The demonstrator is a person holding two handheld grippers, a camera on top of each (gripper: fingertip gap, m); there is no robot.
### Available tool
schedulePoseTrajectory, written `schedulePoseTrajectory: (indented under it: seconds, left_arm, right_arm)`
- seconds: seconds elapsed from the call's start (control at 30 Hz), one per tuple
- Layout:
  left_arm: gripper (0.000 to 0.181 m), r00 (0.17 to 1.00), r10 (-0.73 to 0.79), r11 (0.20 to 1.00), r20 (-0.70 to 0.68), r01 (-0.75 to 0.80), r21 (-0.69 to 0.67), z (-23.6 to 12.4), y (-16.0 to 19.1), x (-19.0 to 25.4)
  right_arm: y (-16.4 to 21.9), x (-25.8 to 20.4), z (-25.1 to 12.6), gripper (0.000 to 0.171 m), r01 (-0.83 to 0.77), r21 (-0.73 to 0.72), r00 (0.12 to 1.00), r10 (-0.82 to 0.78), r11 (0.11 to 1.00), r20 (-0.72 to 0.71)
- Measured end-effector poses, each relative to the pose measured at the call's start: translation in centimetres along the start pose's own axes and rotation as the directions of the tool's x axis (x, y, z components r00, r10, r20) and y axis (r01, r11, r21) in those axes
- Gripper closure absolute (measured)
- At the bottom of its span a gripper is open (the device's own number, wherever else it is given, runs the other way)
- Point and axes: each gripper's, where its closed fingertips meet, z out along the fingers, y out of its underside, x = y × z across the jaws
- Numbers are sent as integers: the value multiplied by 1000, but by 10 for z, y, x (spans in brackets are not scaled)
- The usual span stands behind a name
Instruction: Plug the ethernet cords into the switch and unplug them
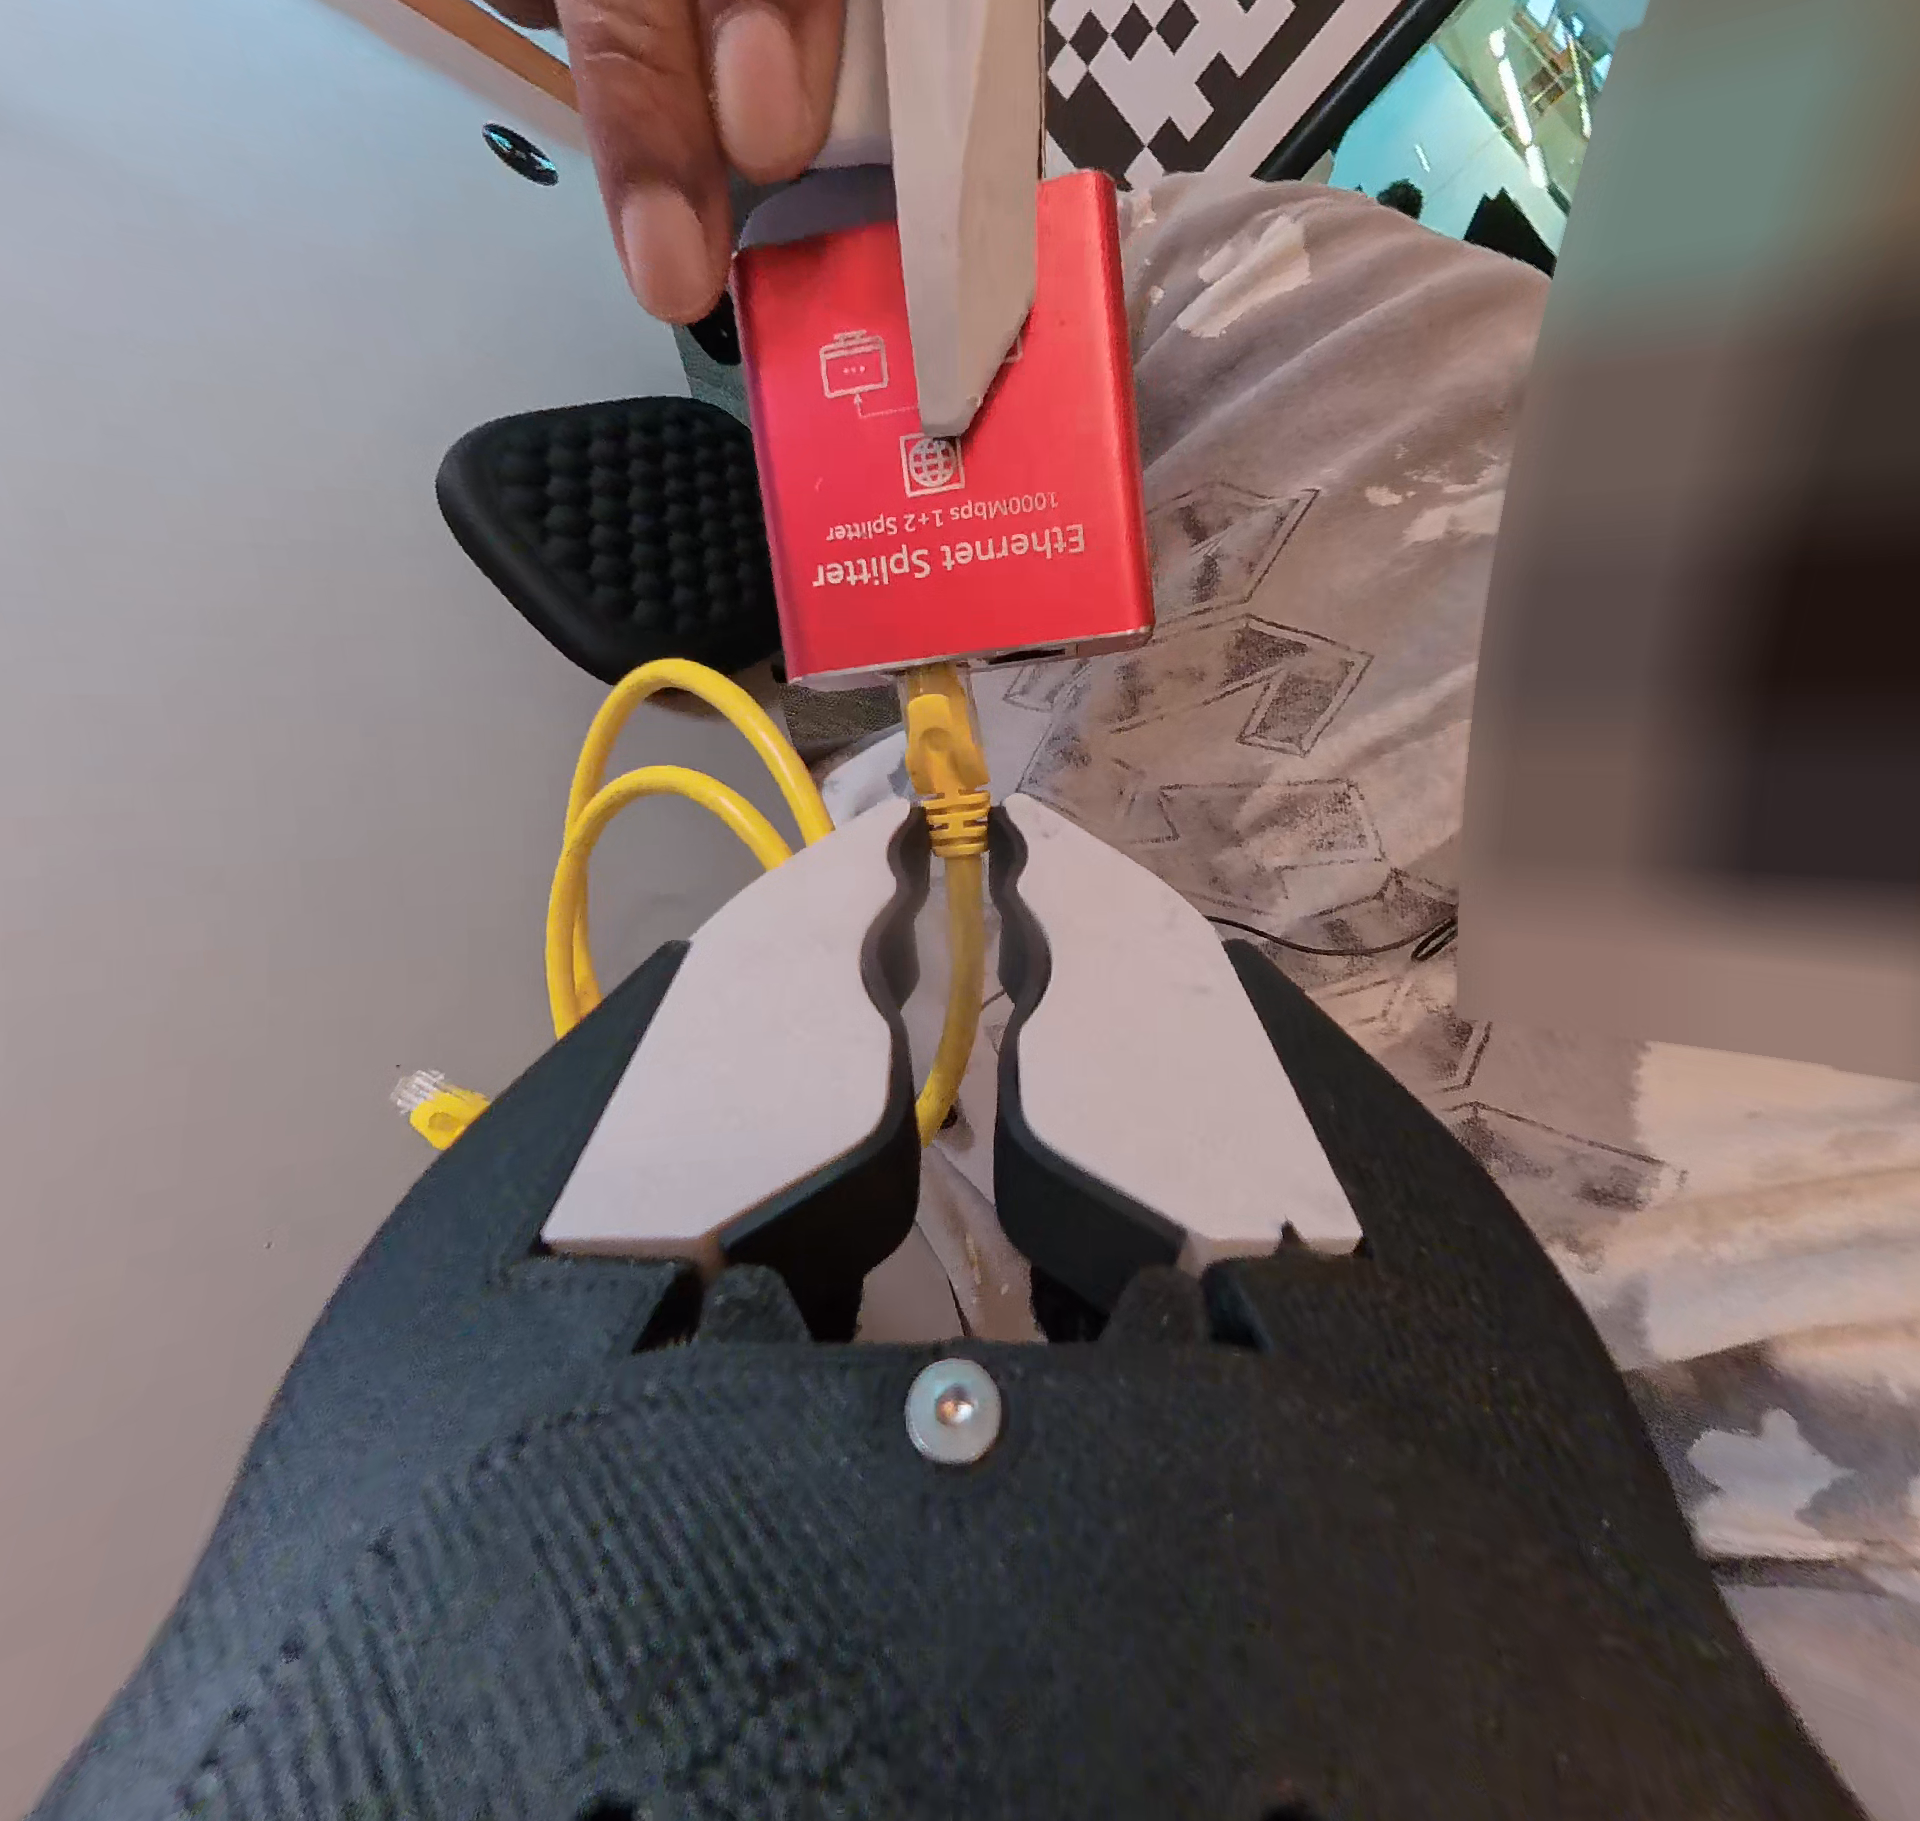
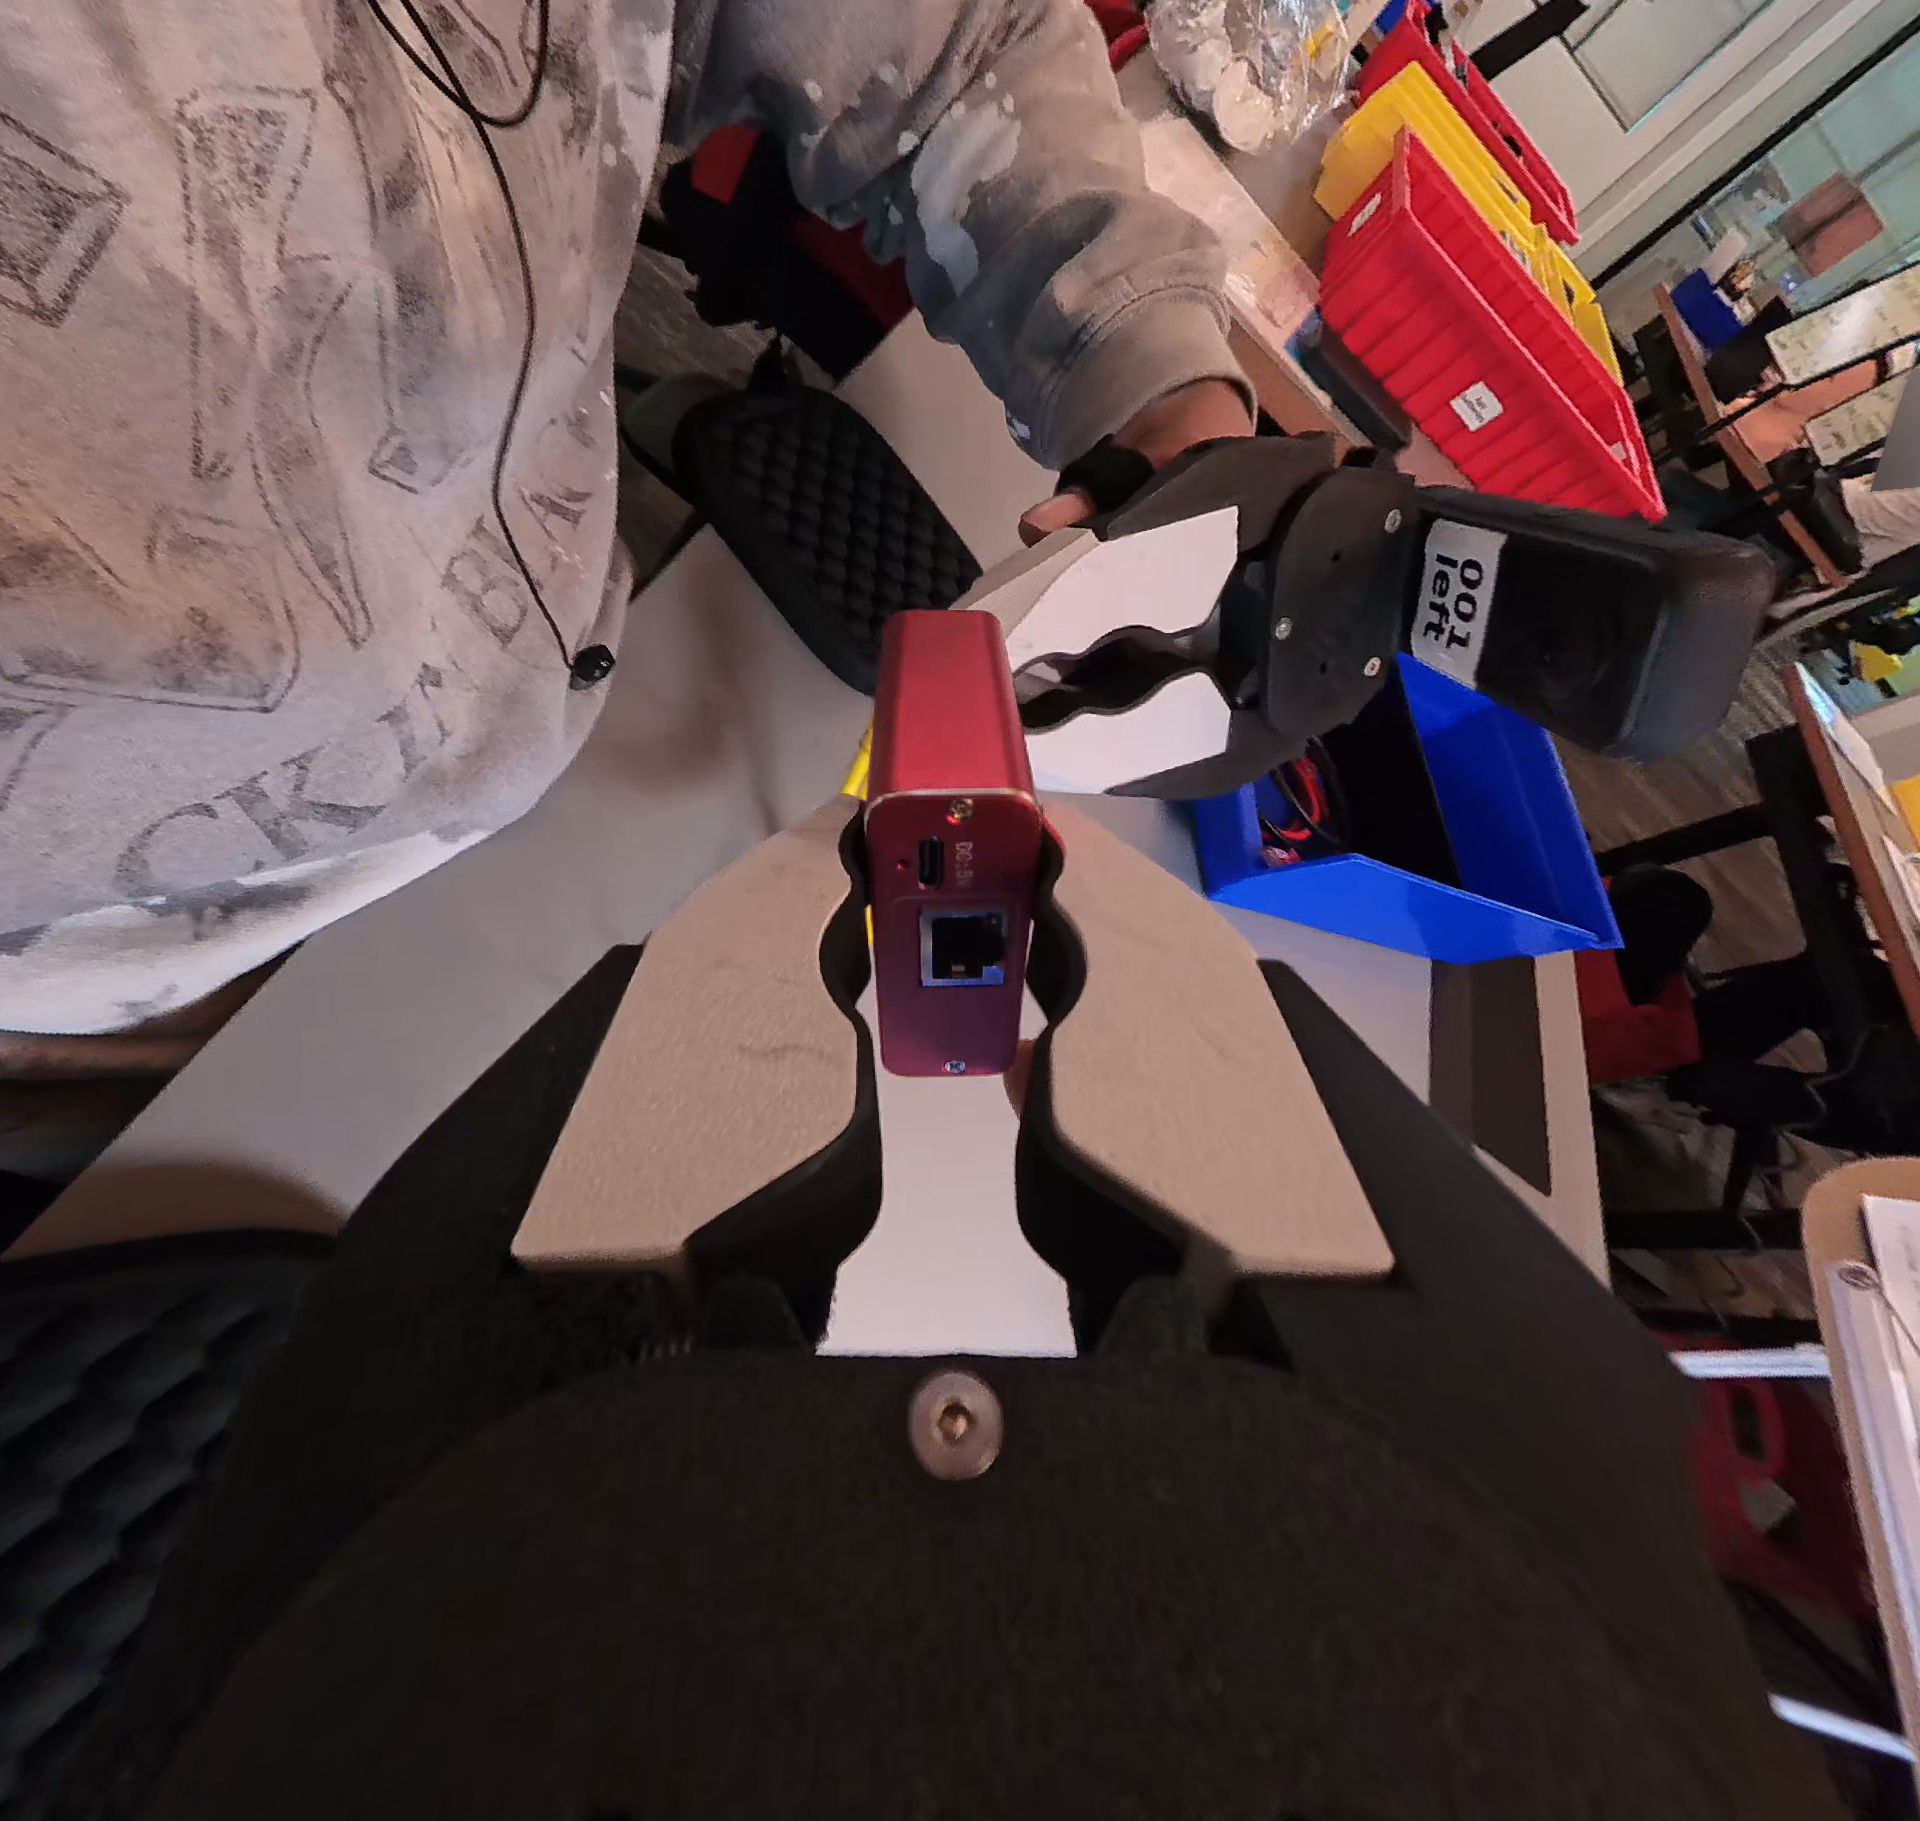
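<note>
A red metal switch (image 1: 956,524) is held in the air by my right gripper (image 2: 951,826), which is shut on its sides. One grey finger (image 1: 966,265) lies across its top face. The near end of the switch (image 2: 951,940) shows an empty port. A yellow ethernet cord (image 1: 956,940) is plugged into the switch's far end. My left gripper (image 1: 956,815) is closed on the cord's boot just behind the plug. The cord loops left (image 1: 665,784), and its free plug (image 1: 426,1096) hangs loose. The left gripper (image 2: 1029,691) also shows in the right wrist view.
A white table (image 1: 208,524) lies below. A black knobbed pad (image 2: 821,524) sits at its edge. The person's grey sweatshirt (image 2: 260,421) is close behind. A blue bin (image 2: 1455,836) and red and yellow bins (image 2: 1455,317) stand to the right. A black-and-white marker board (image 1: 1174,15) stands behind.
</note>
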Motion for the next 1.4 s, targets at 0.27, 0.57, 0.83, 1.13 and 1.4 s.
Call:
schedulePoseTrajectory:
  seconds: [0.27, 0.57, 0.83, 1.13, 1.4]
  left_arm:
    - [171, 994, 105, 994, 1, -105, -26, 13, 2, 8]
    - [170, 984, 180, 984, -15, -180, -8, 18, 2, 19]
    - [154, 823, 377, 901, 426, -433, 39, -15, -26, -9]
    - [155, 654, 453, 851, 605, -519, -77, -22, -29, -45]
    - [156, 755, 350, 905, 554, -426, 9, -33, -11, -65]
  right_arm:
    - [-17, -9, -1, 145, -59, 93, 994, 50, 994, 96]
    - [-9, -13, -3, 145, -221, 174, 965, 189, 960, 183]
    - [13, 18, -15, 145, -299, 306, 948, 319, 904, -14]
    - [35, 34, 13, 145, -461, 411, 860, 509, 787, -11]
    - [65, 31, 36, 145, -556, 297, 809, 587, 777, -23]
